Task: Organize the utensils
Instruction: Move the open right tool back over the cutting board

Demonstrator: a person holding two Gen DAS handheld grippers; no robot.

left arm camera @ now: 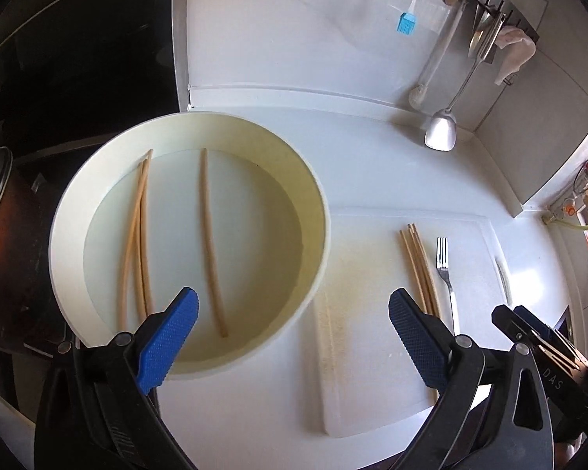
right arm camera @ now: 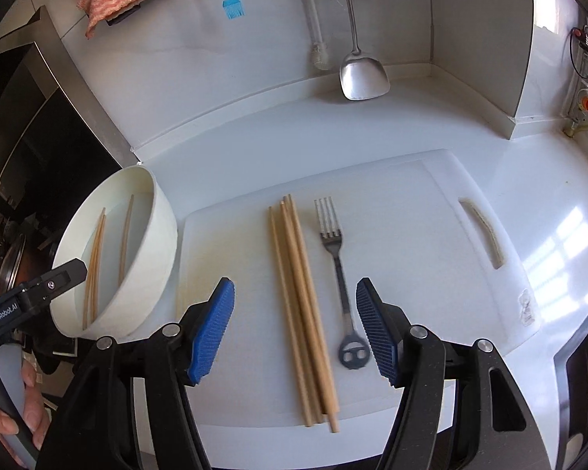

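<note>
Now the left tool (left arm camera: 294, 333) gapes wide over the bowl (left arm camera: 317, 196) with three chopsticks (left arm camera: 211, 243) to fetch; the right tool (right arm camera: 294, 329), gaping too, straddles sorted chopsticks (right arm camera: 302, 305) beside the fork (right arm camera: 335, 258).

White counter (right arm camera: 431, 125) carries a cutting board (right arm camera: 411, 211) (white too) and a basin (right arm camera: 153, 243).

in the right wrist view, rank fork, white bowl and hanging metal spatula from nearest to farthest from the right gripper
1. fork, its handle end beside the right gripper's right finger.
2. white bowl, off to the left.
3. metal spatula, at the back wall.
</note>
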